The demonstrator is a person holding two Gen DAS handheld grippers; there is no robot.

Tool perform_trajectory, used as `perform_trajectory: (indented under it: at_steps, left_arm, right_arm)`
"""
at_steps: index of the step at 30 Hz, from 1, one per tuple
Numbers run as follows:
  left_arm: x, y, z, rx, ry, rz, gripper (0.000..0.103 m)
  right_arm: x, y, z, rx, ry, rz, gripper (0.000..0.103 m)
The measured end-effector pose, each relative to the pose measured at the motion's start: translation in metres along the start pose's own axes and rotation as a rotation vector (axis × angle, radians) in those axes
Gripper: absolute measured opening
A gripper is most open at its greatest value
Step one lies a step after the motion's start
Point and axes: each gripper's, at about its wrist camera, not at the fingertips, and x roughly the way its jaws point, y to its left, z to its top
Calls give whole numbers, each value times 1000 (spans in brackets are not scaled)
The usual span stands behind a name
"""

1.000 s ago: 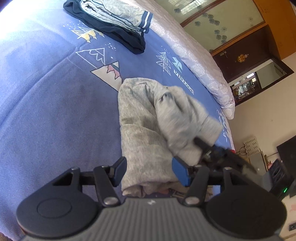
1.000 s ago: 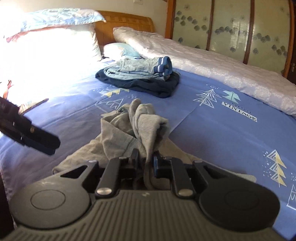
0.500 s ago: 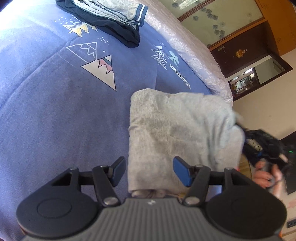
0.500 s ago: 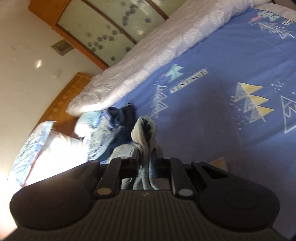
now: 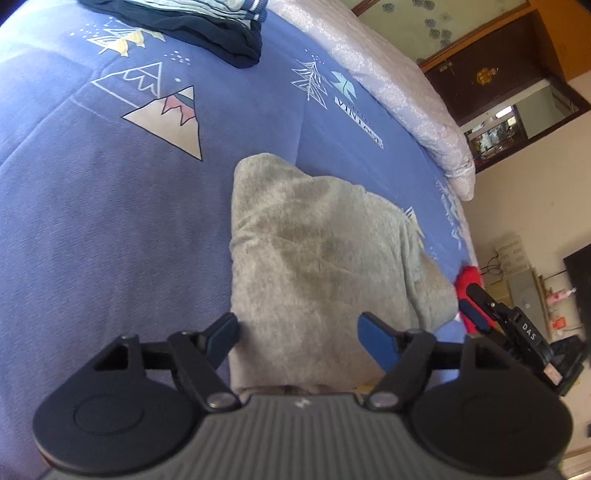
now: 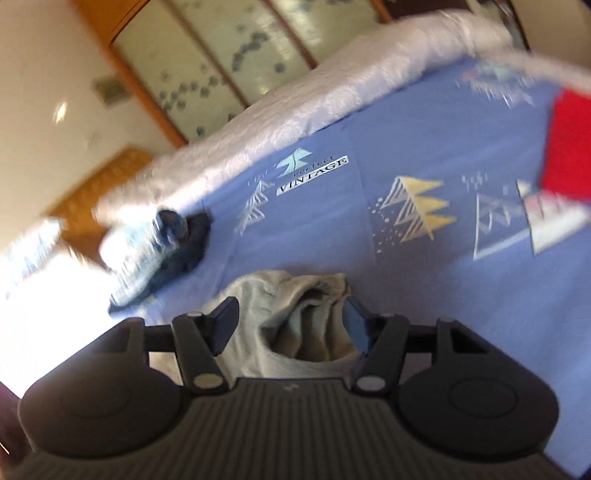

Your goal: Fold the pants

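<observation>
Pants: grey, folded into a rough rectangle, lying on the blue bedspread; a bunched end shows in the right wrist view.
Left gripper: jaws wide apart, straddling the near edge of the pants, gripping nothing.
Right gripper: jaws apart over the bunched end, clamping nothing.
Clothes pile: folded, well apart, farther up the bed.
Red item: at the bedspread's edge, blurred.
</observation>
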Motion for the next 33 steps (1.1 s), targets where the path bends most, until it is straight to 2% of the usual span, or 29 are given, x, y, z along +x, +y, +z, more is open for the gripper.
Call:
perform_trajectory:
  at_steps: [2, 3, 4, 5, 6, 7, 10, 12, 14, 15, 17, 19, 21, 22, 23, 25, 27, 28, 29, 30, 33]
  left_arm:
    - [8, -6, -2, 33, 12, 46, 56]
    - [10, -8, -2, 53, 24, 69, 37]
    - [11, -10, -1, 69, 35, 86, 20]
    - [9, -8, 0, 72, 41, 88, 17]
    - [5, -7, 2, 68, 38, 81, 15]
    - [-3, -6, 5, 69, 23, 71, 14]
    - [-35, -3, 15, 82, -45, 65, 14]
    - [-45, 4, 20, 67, -39, 37, 13]
    - [-41, 10, 18, 67, -6, 31, 14]
    - [-35, 11, 15, 77, 19, 45, 16]
    - [-15, 12, 4, 106, 92, 104, 21]
    - [-1, 12, -8, 140, 128, 175, 35]
    - [-5, 16, -11, 132, 115, 176, 38]
    - [-10, 18, -10, 119, 105, 162, 40]
    - [-18, 20, -8, 104, 89, 147, 40]
    - [-33, 22, -2, 89, 47, 137, 46]
    - [-48, 21, 5, 82, -7, 129, 55]
    - [-53, 20, 8, 77, -26, 122, 57]
    - [-56, 20, 11, 70, -37, 117, 57]
    - [-56, 19, 14, 61, -41, 115, 57]
    - [-48, 13, 14, 52, -46, 163, 58]
  right_arm:
    - [11, 9, -2, -90, 44, -11, 61]
    - [19, 12, -4, -128, 79, -7, 53]
    - [25, 12, -7, -159, 113, -10, 20]
    - [33, 10, -9, -164, 152, -24, 10]
    - [35, 8, -9, -124, 174, -37, 10]
    - [32, -1, -9, -52, 173, -11, 8]
    - [3, -12, -6, 171, 139, 114, 8]
    - [-19, -14, -6, 264, 102, 185, 8]
    - [-32, -14, -12, 308, 85, 207, 8]
    - [-33, -15, -19, 306, 92, 184, 8]
    - [-21, -15, -34, 254, 137, 79, 10]
    - [-4, -23, -53, 241, 205, -45, 14]
    - [-5, -34, -61, 321, 183, -19, 16]
    - [-7, -36, -58, 342, 177, -12, 23]
    - [-11, -35, -54, 339, 162, -13, 36]
    - [-23, -30, -45, 290, 108, -34, 46]
    - [-32, -30, -39, 266, 64, -35, 48]
    - [-33, -33, -37, 279, 49, -25, 53]
    - [-36, -37, -39, 300, 40, -16, 59]
    - [-36, -39, -40, 322, 38, -7, 61]
    - [-30, -39, -49, 353, 72, 10, 62]
